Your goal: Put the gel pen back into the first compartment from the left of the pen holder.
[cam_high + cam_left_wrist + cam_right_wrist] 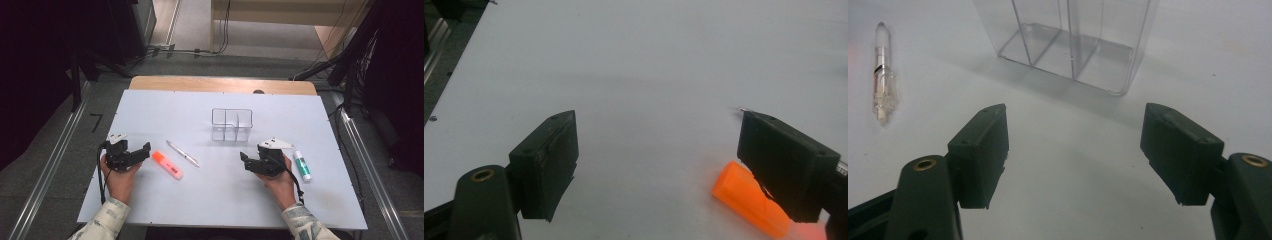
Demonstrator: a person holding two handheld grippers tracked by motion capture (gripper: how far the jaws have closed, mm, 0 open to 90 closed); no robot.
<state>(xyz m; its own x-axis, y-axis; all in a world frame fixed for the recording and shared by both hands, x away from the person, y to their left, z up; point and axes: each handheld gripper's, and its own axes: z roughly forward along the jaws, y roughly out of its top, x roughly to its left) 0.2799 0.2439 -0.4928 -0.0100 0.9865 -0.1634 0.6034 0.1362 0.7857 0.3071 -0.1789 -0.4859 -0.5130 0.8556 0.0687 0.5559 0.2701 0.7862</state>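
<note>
Here the person's two hands rest low on the white table, each holding a set of tongs, and both sets stand released with nothing between the jaws. The left gripper lies near the table's left edge with its jaws pointing toward the middle, and just beyond its tips lies the orange highlighter, slanting away from it; in the left gripper view the highlighter lies partly behind the jaw on that view's right side, close to it, though I cannot tell whether the two touch, and the gap between the jaws shows bare table. Past the highlighter, farther from the left gripper, lies a clear pen, slanted the same way. The right gripper sits toward the right side with its jaws aimed leftward and a little forward. Ahead of it stands the clear box with its dividers, upright and well apart from the jaws; the right gripper view shows the box straight ahead between the spread jaws, and the pen off to the left. Just behind that hand, on its outer side, lies a glue stick with a green cap.
</note>
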